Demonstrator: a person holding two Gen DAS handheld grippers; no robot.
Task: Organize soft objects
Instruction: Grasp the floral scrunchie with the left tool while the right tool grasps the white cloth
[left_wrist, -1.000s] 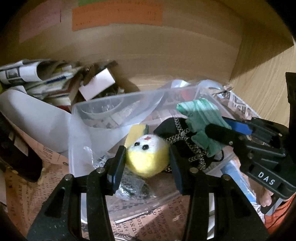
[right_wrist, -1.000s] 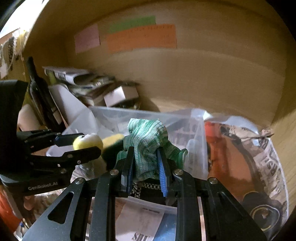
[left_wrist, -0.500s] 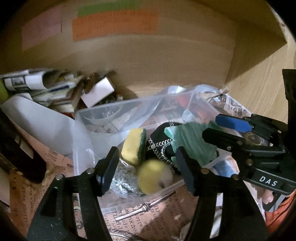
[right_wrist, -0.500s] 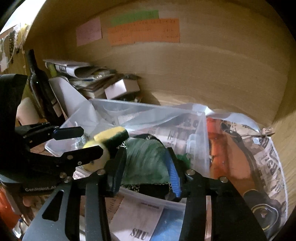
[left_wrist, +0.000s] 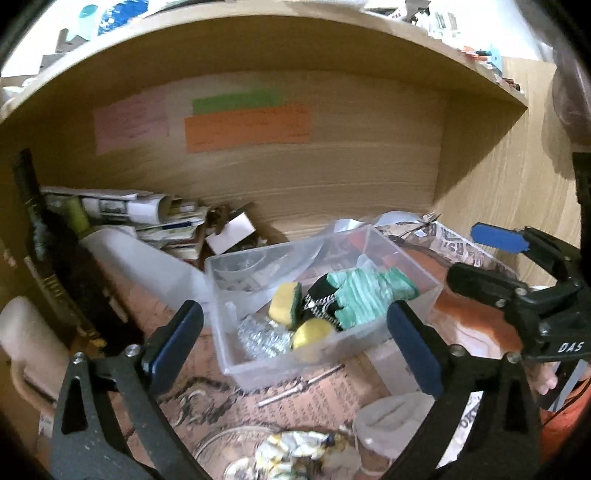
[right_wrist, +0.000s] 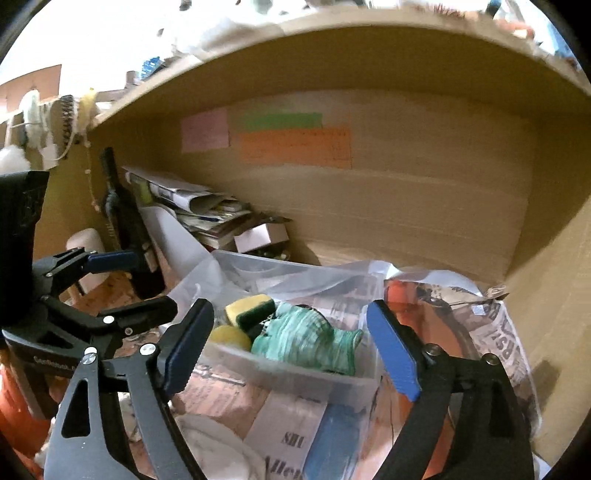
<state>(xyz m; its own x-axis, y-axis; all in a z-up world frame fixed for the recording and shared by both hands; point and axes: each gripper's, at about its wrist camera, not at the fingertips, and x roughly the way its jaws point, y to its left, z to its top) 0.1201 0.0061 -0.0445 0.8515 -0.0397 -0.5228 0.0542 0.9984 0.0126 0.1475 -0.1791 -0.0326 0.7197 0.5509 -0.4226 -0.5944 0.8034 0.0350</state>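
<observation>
Left wrist view, far left first: dark bottle leaning against the shelf side, then stacked papers and a small white box along the back wall. Nearer, left gripper with jaws opening, nothing between them, poised above and in front of the clear plastic bin. Inside the bin, from left: crumpled foil, yellow-and-green sponge, yellow plush ball down at the front wall, black chain-trimmed item, and green knit glove draped over it toward the right. Further right, right gripper seen side-on, jaws opening too, empty, just beside the bin's right corner. Right wrist view, same order: left gripper at the left edge, then sponge and ball, then glove framed between the spread fingers but lying loose in the bin, untouched by either pad; printed newspaper at far right. Judged step: drop-off into the bin just completing, both soft things apparently lying inside, both tools clear. Next move, as a guess: pull well clear of the bin rim, then look for another soft thing among the clutter in front, perhaps the pale cloth low in the left view; a wide, square approach needed, with care not to snag the thin bin wall or the loose paper beneath.
</observation>
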